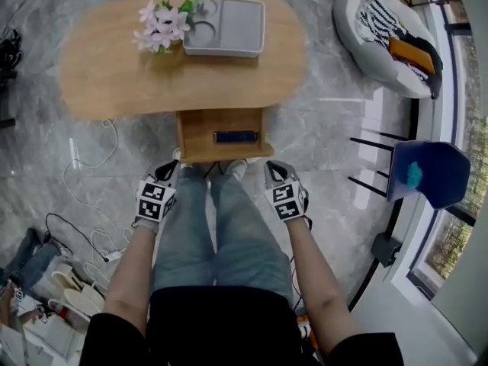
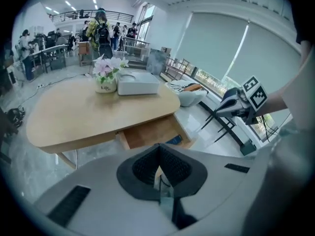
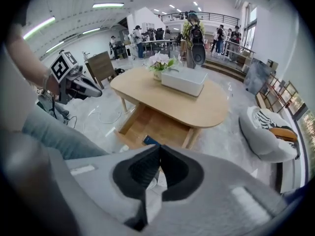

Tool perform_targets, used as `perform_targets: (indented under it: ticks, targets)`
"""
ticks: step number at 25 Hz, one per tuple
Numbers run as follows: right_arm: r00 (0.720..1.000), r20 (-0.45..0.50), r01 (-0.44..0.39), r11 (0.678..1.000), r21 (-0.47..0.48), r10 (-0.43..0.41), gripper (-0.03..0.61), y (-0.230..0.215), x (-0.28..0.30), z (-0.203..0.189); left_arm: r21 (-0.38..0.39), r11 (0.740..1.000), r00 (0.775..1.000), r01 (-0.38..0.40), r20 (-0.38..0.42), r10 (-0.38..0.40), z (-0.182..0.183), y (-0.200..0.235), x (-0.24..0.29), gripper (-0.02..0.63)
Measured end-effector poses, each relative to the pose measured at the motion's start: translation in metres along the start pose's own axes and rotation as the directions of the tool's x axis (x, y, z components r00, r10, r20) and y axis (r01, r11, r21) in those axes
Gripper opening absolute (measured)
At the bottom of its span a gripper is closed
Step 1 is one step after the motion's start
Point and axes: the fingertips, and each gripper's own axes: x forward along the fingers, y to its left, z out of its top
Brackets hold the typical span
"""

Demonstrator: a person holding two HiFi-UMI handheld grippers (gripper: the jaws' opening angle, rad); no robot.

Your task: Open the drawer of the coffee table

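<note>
"Grey marble floor [image 1: 328, 120] lay all round, and on it stood the oval wooden surface [image 1: 114, 75]. What did it carry?"

"At its far side, a pot of pink flowers [image 1: 162, 25], with a grey tray [image 1: 229, 25] just beside it on the right."

"And the drawer?"

"That drawer [image 1: 221, 132] stood pulled out from under the near edge of the surface, toward the person's jeans [image 1: 221, 227]. Something small and blue [image 1: 235, 136] lay inside, in the near half; what it was could not be told."

"Where were the tongs?"

"Both hung on the near side of the drawer and clear of it. From the head view, the left tongs [image 1: 169, 168] were over the person's left leg and the right tongs [image 1: 274, 168] over the right leg."

"Were they holding anything?"

"No. Each pair's own view showed its dark pads pressed together, with nothing caught between them."

"What else was around?"

"A grey cushion [image 1: 366, 36] with striped cloth on it sat at the far right, and a blue chair [image 1: 431, 170] nearer on the right. White cables [image 1: 80, 162] trailed over the floor left of the drawer. Far behind the surface, people [image 3: 194, 33] stood among desks."
</note>
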Motion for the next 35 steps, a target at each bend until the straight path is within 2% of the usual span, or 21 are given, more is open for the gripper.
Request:
perform_targets:
  ticks: [5,13,17,19,26,31,35]
  targets:
    - [0.997,0.075,0.016,0.999,0.032,-0.018,-0.002,0.007,-0.037,0.042,-0.04,0.998,0.997,0.039,0.074,-0.036,0.038,-0.009,-0.033,0.014]
    - [0.975,0.211,0.053,0.997,0.062,-0.065,-0.002,0.012,-0.115,0.107,-0.01,0.999,0.983,0.046,0.179,-0.043,0.115,-0.02,-0.104,0.014]
    - [0.953,0.291,0.061,0.994,0.093,-0.086,-0.002,0.014,-0.155,0.143,0.071,0.997,0.971,-0.008,0.24,-0.009,0.158,-0.028,-0.141,0.014]
    - [0.938,0.334,0.064,0.992,0.106,-0.096,-0.002,0.014,-0.175,0.162,0.112,0.993,0.959,-0.025,0.283,-0.008,0.181,-0.035,-0.161,0.014]
    - [0.874,0.47,0.075,0.991,0.113,-0.12,-0.002,0.007,-0.244,0.23,0.148,0.988,0.901,-0.033,0.433,-0.035,0.258,-0.067,-0.23,0.014]
    - [0.823,0.55,0.094,0.989,0.115,-0.142,-0.002,-0.002,-0.299,0.269,0.18,0.983,0.849,0.031,0.514,-0.121,0.303,-0.087,-0.278,0.014]
    - [0.784,0.598,0.12,0.986,0.114,-0.164,-0.002,-0.011,-0.336,0.295,0.205,0.979,0.819,-0.006,0.563,-0.112,0.346,-0.094,-0.315,0.014]
